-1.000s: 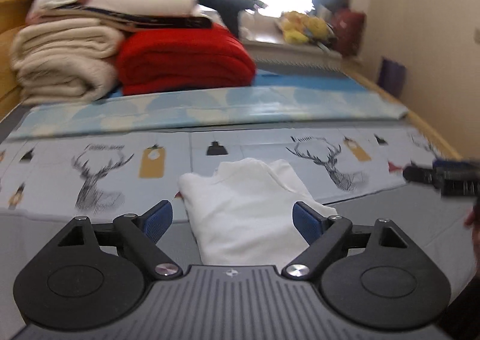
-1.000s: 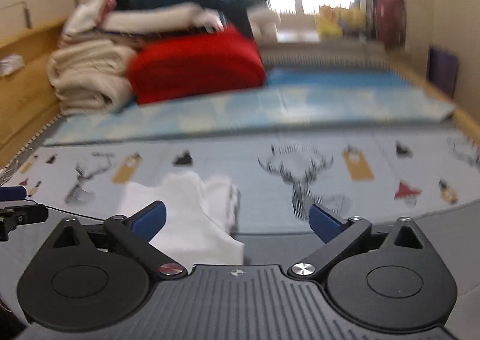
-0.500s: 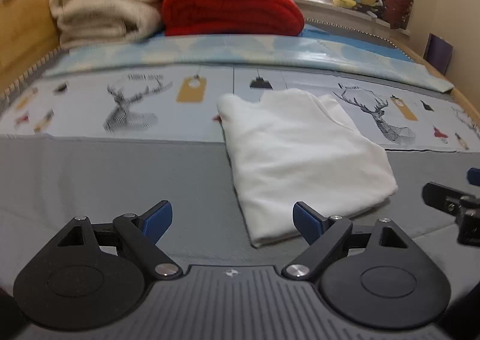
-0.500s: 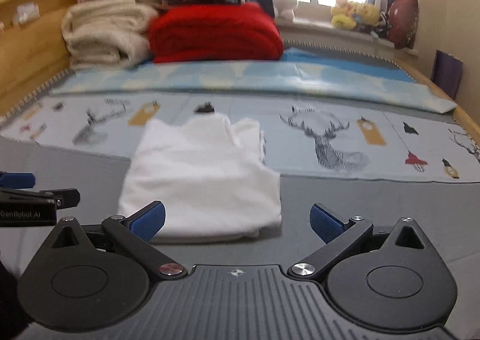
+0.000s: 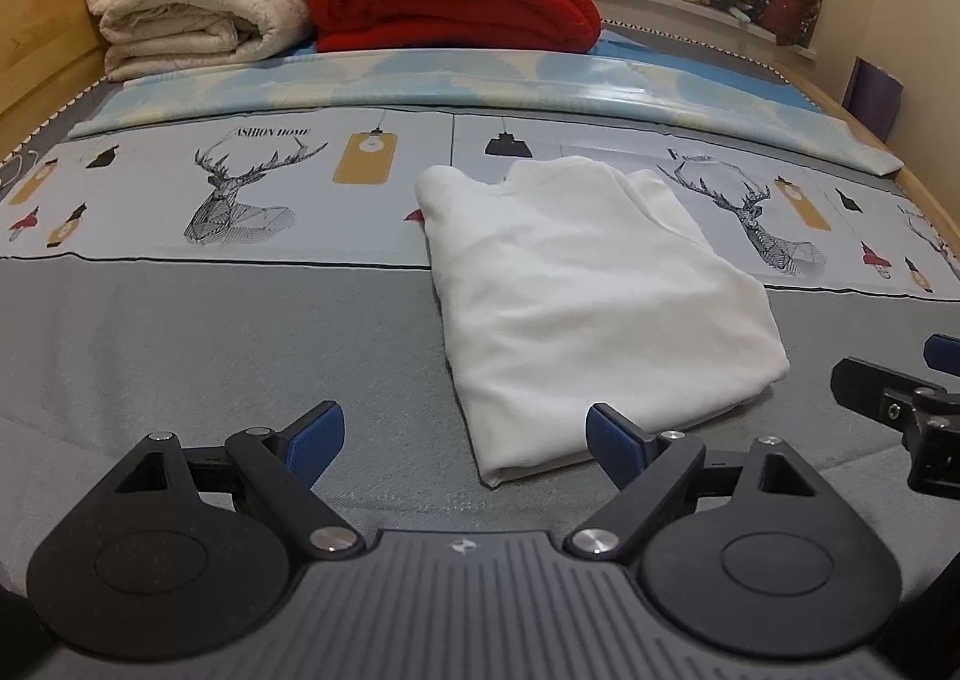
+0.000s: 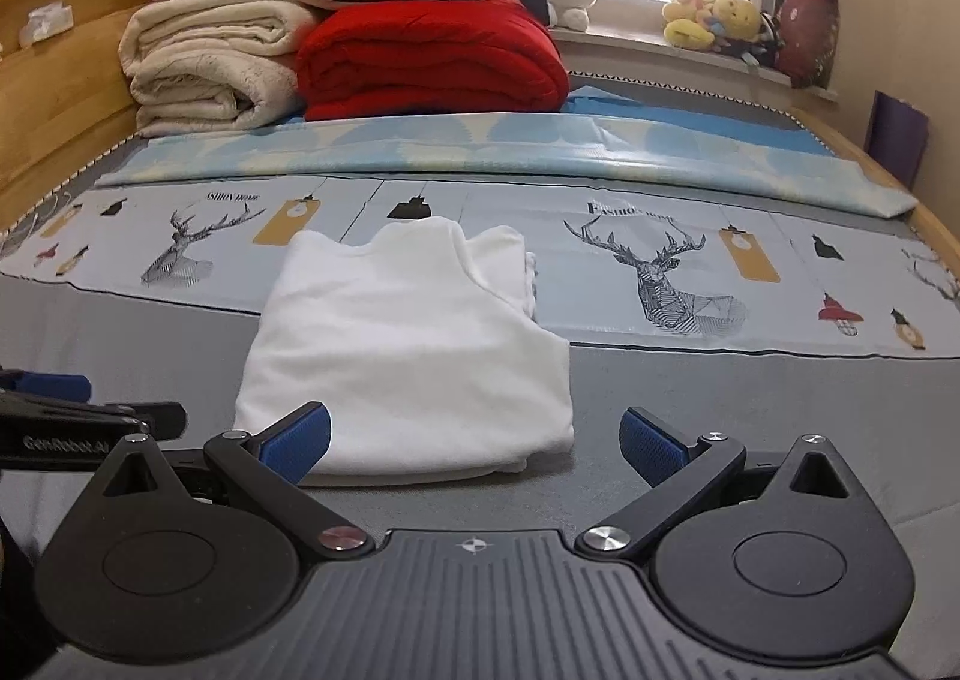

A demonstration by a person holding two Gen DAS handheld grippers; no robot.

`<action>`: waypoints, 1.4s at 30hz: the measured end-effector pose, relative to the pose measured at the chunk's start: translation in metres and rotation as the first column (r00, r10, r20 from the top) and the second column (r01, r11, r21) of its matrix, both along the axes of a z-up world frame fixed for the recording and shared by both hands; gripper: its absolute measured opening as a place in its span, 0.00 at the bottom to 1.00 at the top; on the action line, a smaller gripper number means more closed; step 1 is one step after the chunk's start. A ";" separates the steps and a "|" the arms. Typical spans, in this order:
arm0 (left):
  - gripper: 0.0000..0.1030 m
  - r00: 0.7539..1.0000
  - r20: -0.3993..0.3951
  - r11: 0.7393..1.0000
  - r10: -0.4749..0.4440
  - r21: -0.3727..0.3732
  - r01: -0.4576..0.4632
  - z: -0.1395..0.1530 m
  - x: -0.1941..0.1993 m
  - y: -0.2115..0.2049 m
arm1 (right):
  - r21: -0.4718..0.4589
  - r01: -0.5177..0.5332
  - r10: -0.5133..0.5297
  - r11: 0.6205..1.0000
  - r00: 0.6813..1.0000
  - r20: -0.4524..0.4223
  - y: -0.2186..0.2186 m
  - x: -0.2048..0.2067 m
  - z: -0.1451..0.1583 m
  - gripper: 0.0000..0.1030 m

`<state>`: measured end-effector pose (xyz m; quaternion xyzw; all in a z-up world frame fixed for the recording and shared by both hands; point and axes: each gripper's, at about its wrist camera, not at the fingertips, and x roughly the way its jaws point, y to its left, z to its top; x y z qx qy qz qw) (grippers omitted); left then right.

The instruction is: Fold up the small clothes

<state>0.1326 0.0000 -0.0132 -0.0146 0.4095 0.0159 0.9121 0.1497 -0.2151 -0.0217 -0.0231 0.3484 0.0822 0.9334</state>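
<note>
A small white garment [image 5: 594, 296] lies folded into a rectangle on the grey bed cover [image 5: 210, 356]. It also shows in the right wrist view [image 6: 408, 344]. My left gripper [image 5: 465, 437] is open and empty, just short of the garment's near left corner. My right gripper [image 6: 474, 440] is open and empty, facing the garment's near edge. The right gripper shows at the right edge of the left wrist view [image 5: 900, 398]. The left gripper shows at the left edge of the right wrist view [image 6: 78, 416].
A deer-print sheet [image 6: 660, 272] and a light blue mat [image 6: 480, 146] lie beyond the garment. Cream blankets [image 6: 210, 68] and a red blanket [image 6: 432, 56] are stacked at the back. A wooden bed frame [image 6: 54, 98] runs along the left.
Both grippers have pulled back and risen from the garment, so the views have steadied on it from farther off. The garment lies folded and unmoved.
</note>
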 end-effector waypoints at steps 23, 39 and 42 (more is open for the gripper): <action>0.88 0.999 -0.001 0.999 -0.033 -0.024 0.033 -0.006 0.009 -0.013 | -0.025 -0.062 0.061 0.998 0.998 -0.021 0.013 0.007 -0.008 0.99; 0.88 0.999 0.003 0.999 -0.046 -0.016 0.046 -0.008 0.009 -0.016 | -0.055 -0.098 0.098 0.994 0.995 -0.005 0.020 0.003 -0.007 0.99; 0.88 0.999 0.002 0.999 -0.045 -0.017 0.045 -0.008 0.009 -0.016 | -0.055 -0.100 0.100 0.993 0.995 -0.006 0.021 0.003 -0.006 0.99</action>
